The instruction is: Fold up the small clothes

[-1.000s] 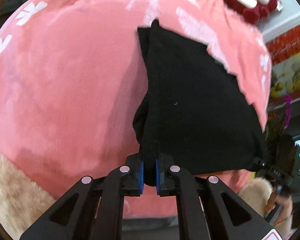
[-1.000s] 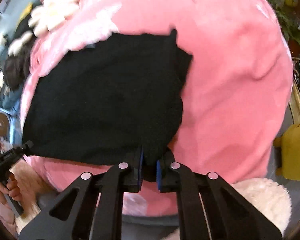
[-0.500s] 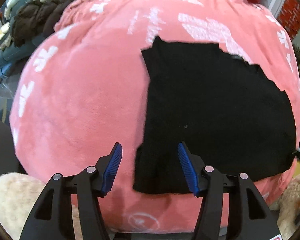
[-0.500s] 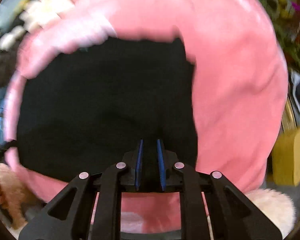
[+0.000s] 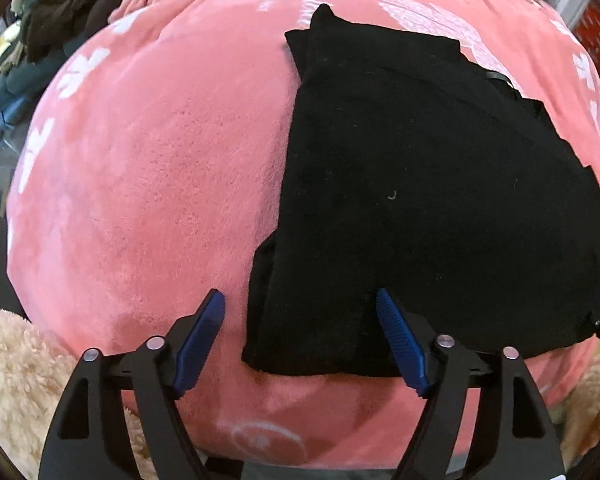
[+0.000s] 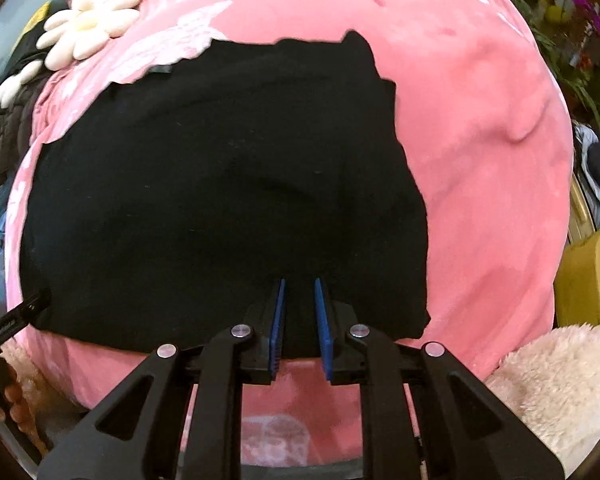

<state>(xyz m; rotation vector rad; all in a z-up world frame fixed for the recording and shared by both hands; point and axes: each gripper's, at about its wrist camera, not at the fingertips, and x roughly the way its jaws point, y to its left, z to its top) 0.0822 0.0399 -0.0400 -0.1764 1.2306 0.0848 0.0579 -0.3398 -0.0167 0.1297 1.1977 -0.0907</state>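
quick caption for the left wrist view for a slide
Left gripper open over the near edge of a folded black garment lying on a pink plush blanket.

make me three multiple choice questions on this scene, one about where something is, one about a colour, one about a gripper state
1. Where does the black garment lie?
A. on the pink plush cushion
B. on a wooden floor
C. inside a basket

2. What colour are the pads on the left gripper?
A. red
B. blue
C. white

3. How does the left gripper stand?
A. shut on the garment
B. out of view
C. open, its jaws wide apart over the garment's near edge

Answers:
1 A, pink plush shows around the garment on its visible sides.
2 B, both ribbed pads are blue.
3 C, a wide gap separates the pads, and nothing is pinched.
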